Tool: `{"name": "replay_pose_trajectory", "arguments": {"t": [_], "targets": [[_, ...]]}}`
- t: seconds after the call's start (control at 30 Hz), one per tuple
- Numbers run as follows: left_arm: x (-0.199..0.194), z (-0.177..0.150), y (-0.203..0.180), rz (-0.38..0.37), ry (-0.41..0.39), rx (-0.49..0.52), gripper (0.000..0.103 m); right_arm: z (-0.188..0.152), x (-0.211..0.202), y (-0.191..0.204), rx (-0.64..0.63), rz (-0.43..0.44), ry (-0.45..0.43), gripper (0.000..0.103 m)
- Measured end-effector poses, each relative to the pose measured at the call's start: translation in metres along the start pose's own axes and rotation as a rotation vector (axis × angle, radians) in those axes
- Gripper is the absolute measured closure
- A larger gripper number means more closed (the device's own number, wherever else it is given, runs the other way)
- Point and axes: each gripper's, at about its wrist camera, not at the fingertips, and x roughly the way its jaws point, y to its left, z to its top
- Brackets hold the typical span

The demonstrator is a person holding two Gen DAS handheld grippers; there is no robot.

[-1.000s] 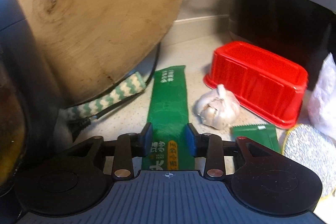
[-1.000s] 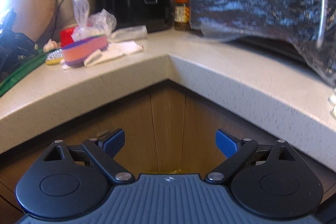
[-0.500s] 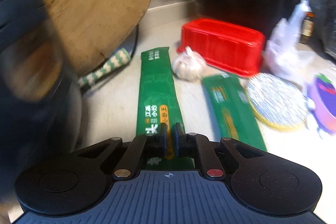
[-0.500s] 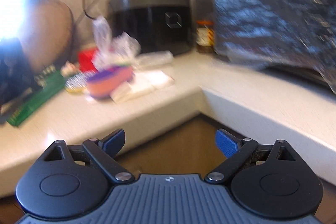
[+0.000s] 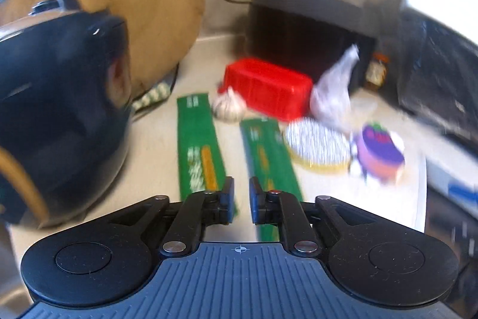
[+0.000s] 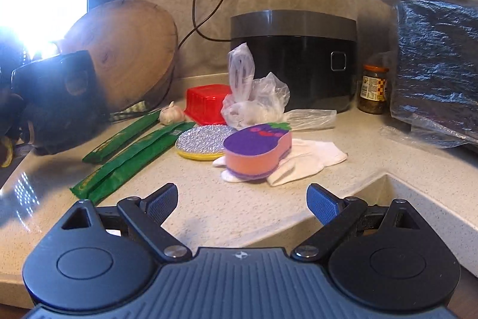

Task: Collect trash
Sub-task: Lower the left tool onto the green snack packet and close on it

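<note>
The pale speckled counter [image 6: 209, 208] runs round an inside corner, with a black rice cooker [image 6: 294, 59] against the far wall and a round wooden chopping board [image 6: 125, 50] leaning at far left. Right of the cooker sits a bulky shape wrapped in dark plastic [image 6: 439, 71].

The right gripper [image 6: 242, 201] points slightly downward over the near counter edge, its jaws spread wide with nothing between them. The left gripper [image 5: 240, 204] tilts more steeply down over the counter; its jaws have just been opening a little from fully closed and stand a narrow gap apart, and only bare counter shows in the gap.

The trash lies mid-counter: two long green wrappers, one [image 5: 198, 157] running under the left finger, the other [image 5: 269, 157] under the right finger. Beyond them lie a crumpled clear plastic bag [image 6: 254, 97], a red plastic tub [image 6: 206, 103] and a garlic bulb [image 6: 171, 114].
</note>
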Motion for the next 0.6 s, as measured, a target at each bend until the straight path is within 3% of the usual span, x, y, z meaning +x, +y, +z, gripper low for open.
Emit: {"name": "replay_pose_trajectory", "arguments": {"t": [0.13,0.37,0.53,0.6], "targets": [[0.043,0.018,-0.014,-0.09,0.099,-0.053,0.084,-0.008,-0.009,-0.007,-0.015,-0.041,-0.001,0.009],[0.074,0.009,-0.065,0.081,0.138,0.184,0.083,-0.017,-0.018,-0.041,0.055,-0.105,0.012,0.009],[0.077,-0.007,-0.078,0.069,0.162,0.276,0.079,-0.023,-0.015,-0.056,0.092,-0.1,0.017,0.009],[0.08,-0.007,-0.08,0.058,0.173,0.267,0.068,-0.025,-0.011,-0.061,0.11,-0.095,0.025,0.009]]}}
